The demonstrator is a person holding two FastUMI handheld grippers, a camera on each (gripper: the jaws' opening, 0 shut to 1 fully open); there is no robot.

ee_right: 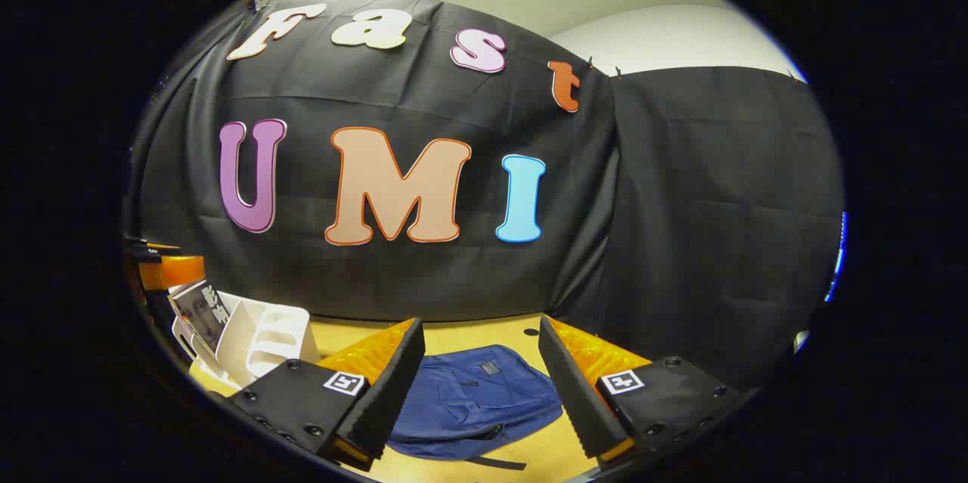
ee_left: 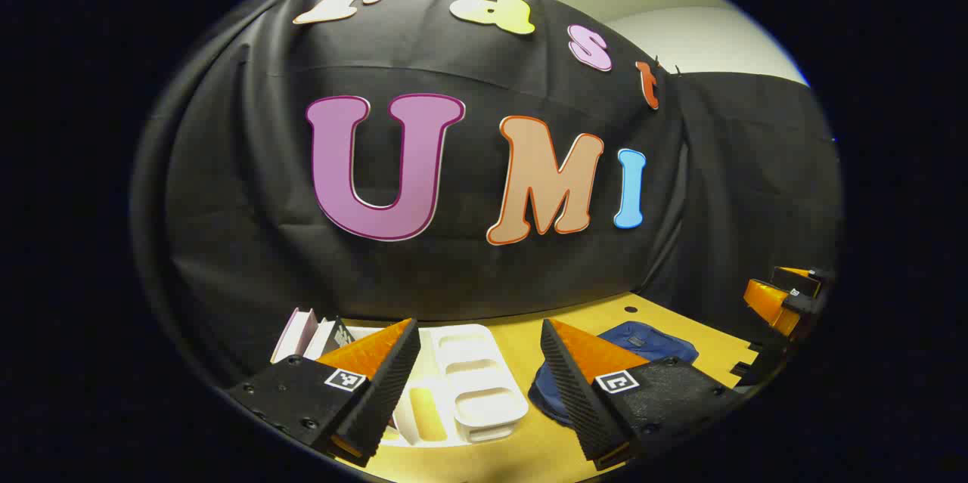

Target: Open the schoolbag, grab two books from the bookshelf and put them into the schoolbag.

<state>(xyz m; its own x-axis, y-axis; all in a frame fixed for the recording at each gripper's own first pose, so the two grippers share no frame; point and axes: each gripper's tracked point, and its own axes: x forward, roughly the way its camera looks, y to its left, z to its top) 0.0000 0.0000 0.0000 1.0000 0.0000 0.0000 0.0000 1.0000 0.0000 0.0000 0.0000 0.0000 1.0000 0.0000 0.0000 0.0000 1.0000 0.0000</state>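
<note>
- Both my grippers, left [ee_left: 480, 332] and right [ee_right: 481, 332], spread wide, grasping nothing.
- Bag [ee_right: 473, 400] flat mid-table [ee_right: 484, 332]; bookshelf [ee_left: 473, 381] with books [ee_left: 310, 333] beside it.

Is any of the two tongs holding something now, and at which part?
Nothing is held. The left tongs and the right tongs are open, above the table.

Bare table [ee_right: 484, 332] behind schoolbag [ee_right: 473, 400], bookshelf [ee_right: 261, 343] just left, cloth wall [ee_right: 681, 241] behind.
</note>
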